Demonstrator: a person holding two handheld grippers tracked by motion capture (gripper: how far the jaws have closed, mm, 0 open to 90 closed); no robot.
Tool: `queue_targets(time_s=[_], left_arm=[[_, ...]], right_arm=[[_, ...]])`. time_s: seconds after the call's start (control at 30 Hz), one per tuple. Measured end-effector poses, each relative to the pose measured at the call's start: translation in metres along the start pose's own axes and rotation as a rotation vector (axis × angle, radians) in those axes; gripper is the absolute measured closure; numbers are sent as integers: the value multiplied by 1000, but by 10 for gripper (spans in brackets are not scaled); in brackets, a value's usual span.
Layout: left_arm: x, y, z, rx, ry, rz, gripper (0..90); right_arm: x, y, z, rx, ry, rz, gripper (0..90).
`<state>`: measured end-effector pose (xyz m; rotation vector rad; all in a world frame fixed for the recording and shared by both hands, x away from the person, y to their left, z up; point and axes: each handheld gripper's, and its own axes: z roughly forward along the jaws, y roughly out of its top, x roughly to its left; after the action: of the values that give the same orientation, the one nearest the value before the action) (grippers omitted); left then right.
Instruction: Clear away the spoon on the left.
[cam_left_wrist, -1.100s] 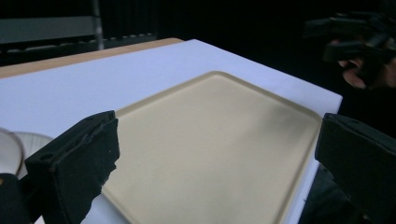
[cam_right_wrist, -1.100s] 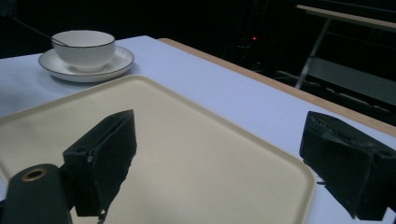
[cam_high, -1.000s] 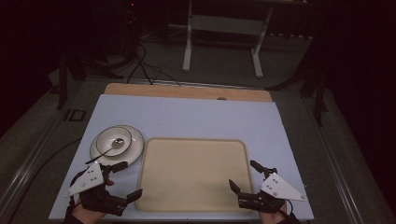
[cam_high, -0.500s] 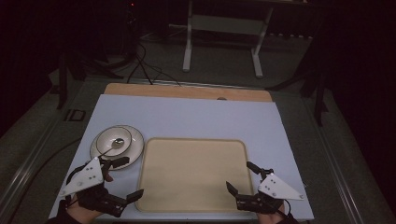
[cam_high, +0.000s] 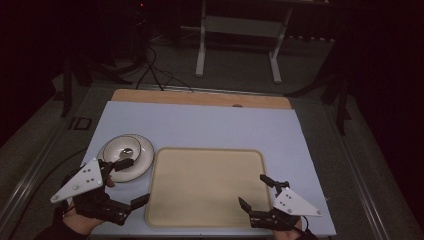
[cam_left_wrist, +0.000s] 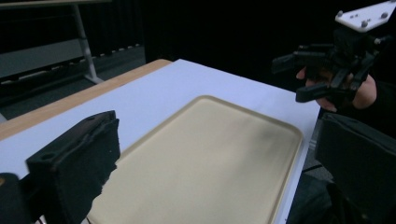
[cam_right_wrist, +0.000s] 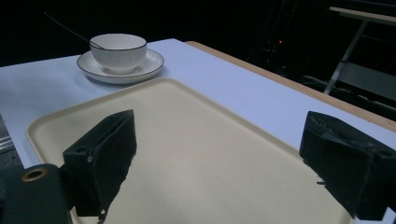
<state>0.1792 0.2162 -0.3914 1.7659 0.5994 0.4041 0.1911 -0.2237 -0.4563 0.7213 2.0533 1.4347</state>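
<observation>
Both grippers have shifted slightly, left gripper (cam_high: 127, 184) at seven o'clock, right gripper (cam_high: 256, 191) at five, jaws spread wide, flanking the empty tray (cam_high: 206, 186); bowl (cam_high: 123, 148) on saucer (cam_high: 142, 162) nearby.

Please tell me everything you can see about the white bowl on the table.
The bowl is white with a thin dark line around its rim and faint vertical ribs, and looks ceramic. It stands upright on a matching white saucer, left of the beige tray. A thin dark handle, perhaps a spoon's, leans out of it. No tongs touch it; the left tongs are near it.
</observation>
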Motion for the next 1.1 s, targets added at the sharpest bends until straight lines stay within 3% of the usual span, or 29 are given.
queue_targets(time_s=[0.47,0.6,1.1], left_arm=[[11,16,-17,-20,79,-38,33],[14,15,-23,-21,123,-62,39],[24,-7,-60,-50,260,-97,47]], right_arm=[[2,1,0,-10,21,-7,111],[3,1,0,-12,20,-12,111],[4,1,1,-5,29,-24,111]])
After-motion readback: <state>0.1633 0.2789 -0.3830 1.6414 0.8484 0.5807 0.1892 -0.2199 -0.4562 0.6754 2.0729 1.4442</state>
